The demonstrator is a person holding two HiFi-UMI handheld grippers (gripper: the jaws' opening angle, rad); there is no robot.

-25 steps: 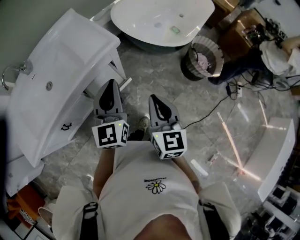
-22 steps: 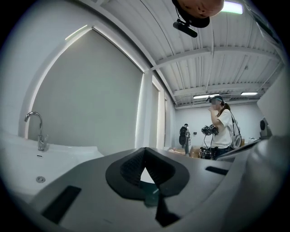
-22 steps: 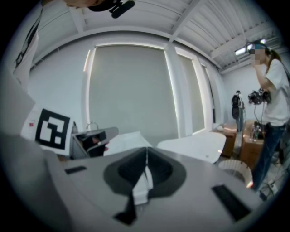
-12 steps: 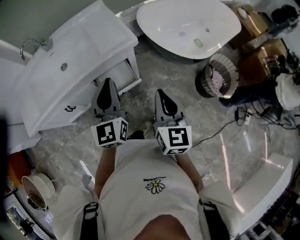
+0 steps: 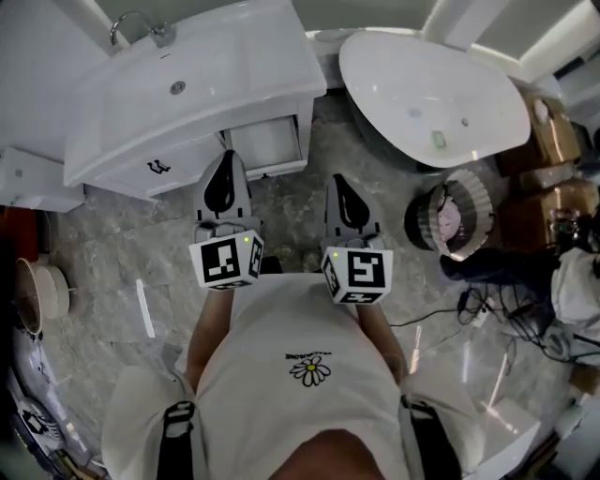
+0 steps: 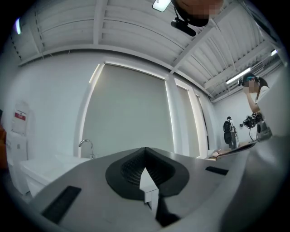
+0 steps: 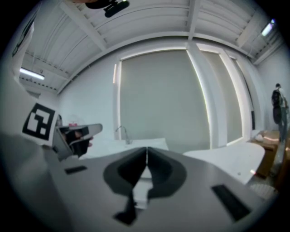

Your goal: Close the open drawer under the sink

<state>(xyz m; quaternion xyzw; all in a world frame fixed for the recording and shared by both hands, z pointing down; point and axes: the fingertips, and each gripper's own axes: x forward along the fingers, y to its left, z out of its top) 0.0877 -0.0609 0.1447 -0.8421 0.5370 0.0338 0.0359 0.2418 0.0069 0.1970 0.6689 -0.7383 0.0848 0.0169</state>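
The white sink (image 5: 187,89) with its faucet (image 5: 141,23) stands at the top left of the head view. Under its right end a white drawer (image 5: 269,142) sticks out over the marble floor. My left gripper (image 5: 228,161) is held level just in front of the drawer front, shut and empty. To its right, my right gripper (image 5: 338,183) points at the floor gap between drawer and bathtub, also shut and empty. In the left gripper view the gripper (image 6: 145,152) has its tips together, with the faucet (image 6: 86,145) beyond. The right gripper (image 7: 146,152) faces the sink (image 7: 131,144).
A white bathtub (image 5: 431,94) fills the top right, with a round bin (image 5: 450,220) beside it. A person (image 5: 572,281) sits at the far right near cables (image 5: 469,319). A low white cabinet (image 5: 28,178) and a bowl (image 5: 37,291) stand at the left.
The head view has swung, so the sink and drawer now lie straight ahead at the top. Both grippers turned with it to face the drawer and stayed shut.
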